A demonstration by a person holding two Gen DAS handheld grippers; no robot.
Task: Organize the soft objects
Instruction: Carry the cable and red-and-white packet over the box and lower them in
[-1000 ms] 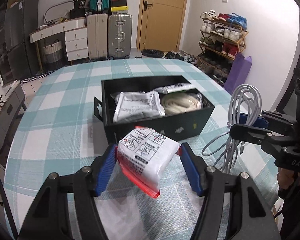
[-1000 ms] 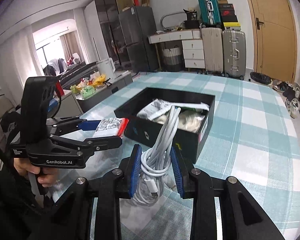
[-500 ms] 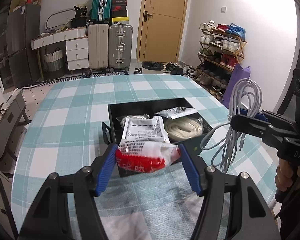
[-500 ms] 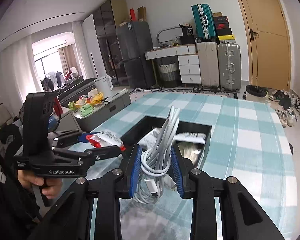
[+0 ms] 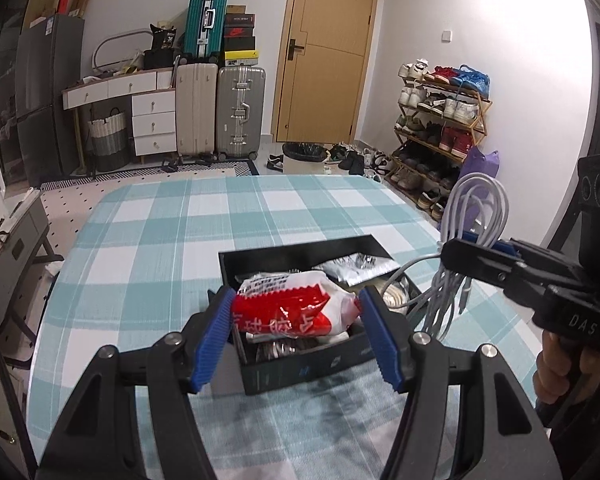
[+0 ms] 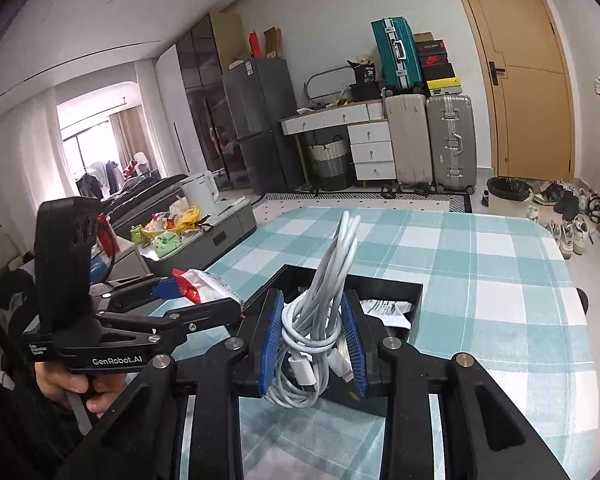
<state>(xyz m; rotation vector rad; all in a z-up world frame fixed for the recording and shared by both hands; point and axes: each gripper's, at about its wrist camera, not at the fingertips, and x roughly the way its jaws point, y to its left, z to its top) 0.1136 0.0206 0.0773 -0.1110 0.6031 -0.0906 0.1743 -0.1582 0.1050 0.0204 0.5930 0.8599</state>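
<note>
where teal checked cloth (image 5: 148, 240) ends, suitcases (image 5: 220, 112) line the wall.

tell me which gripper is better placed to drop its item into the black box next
Left, probably. The left gripper holds the red and white packet right in front of the black box; the right gripper holds the white cable bundle off to the side.

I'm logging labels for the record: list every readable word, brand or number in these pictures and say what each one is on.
"GenRobot.AI": side of the left gripper.
"DAS": body of the right gripper.
"38": black bag on the desk.
Red characters on the packet: blurred, not readable.
Small white print on the left gripper's rear: too small.
Marks on the black box front and on the shoe boxes: too small.
</note>
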